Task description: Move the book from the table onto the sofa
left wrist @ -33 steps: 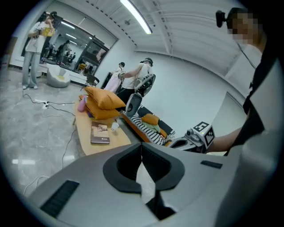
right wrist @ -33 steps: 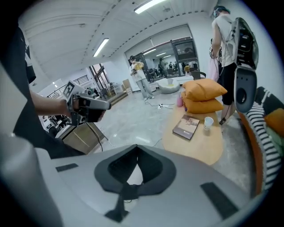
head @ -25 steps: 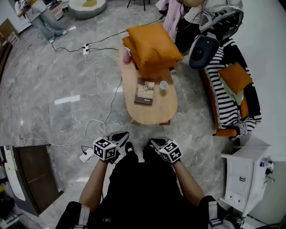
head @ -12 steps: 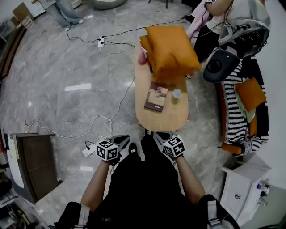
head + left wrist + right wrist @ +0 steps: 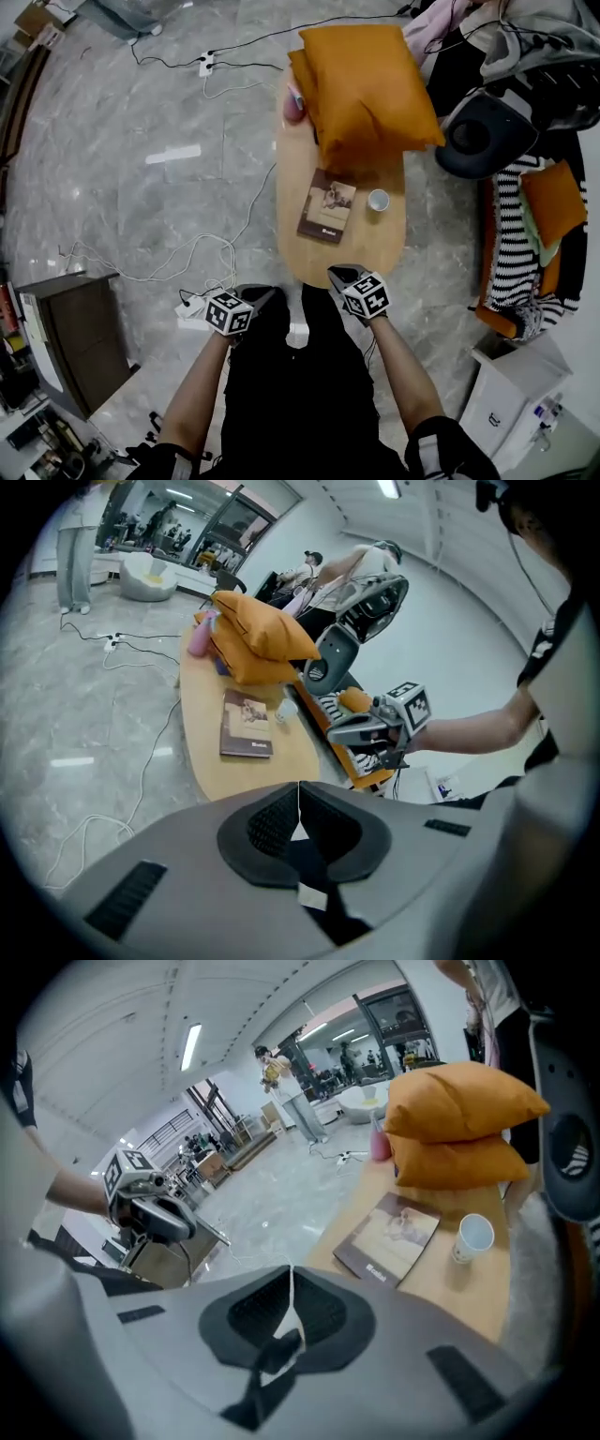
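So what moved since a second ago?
The person stepped up to the wooden table, bringing the left hand-held gripper and right hand-held gripper toward its near end. Both stayed shut and empty; the book, paper cup and orange cushions did not move.

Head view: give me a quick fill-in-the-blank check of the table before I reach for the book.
The brown rectangular book lies flat on the oval wooden ____.
Right beside it stands a small white paper ____.
The two stacked fabric cushions at the far end are ____.
The left hand-held gripper and the right hand-held gripper both have jaws ____.
Missing: table; cup; orange; shut.
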Tool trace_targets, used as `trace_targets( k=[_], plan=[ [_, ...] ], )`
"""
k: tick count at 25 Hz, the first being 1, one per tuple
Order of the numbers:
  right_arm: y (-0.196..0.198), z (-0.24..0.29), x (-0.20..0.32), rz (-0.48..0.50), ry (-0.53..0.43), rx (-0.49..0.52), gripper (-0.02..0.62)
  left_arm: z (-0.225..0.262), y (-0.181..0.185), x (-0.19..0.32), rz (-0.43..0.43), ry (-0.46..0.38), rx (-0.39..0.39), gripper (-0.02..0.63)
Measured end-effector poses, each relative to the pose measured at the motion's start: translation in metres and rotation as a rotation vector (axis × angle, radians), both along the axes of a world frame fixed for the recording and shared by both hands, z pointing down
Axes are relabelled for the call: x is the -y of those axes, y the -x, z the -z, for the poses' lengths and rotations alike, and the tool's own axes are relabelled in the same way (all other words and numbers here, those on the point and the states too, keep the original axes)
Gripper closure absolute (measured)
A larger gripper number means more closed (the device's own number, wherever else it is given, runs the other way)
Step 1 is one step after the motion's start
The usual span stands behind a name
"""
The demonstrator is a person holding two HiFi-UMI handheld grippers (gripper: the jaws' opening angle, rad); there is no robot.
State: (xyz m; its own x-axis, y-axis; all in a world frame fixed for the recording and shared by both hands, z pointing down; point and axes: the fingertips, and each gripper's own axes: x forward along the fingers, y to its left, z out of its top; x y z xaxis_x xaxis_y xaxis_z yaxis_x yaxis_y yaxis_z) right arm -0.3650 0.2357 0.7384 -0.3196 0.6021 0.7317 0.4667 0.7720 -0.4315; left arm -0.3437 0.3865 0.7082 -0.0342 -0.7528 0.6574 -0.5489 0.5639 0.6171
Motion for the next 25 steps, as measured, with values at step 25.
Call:
trace_targets(
  k=[25],
  plan=[
    [0.150, -0.232, 0.102, -0.676, -0.081, -0.130, 0.339, -0.250, 0.096, -0.004, 0.166, -0.194, -0.465, 0.423]
  ],
)
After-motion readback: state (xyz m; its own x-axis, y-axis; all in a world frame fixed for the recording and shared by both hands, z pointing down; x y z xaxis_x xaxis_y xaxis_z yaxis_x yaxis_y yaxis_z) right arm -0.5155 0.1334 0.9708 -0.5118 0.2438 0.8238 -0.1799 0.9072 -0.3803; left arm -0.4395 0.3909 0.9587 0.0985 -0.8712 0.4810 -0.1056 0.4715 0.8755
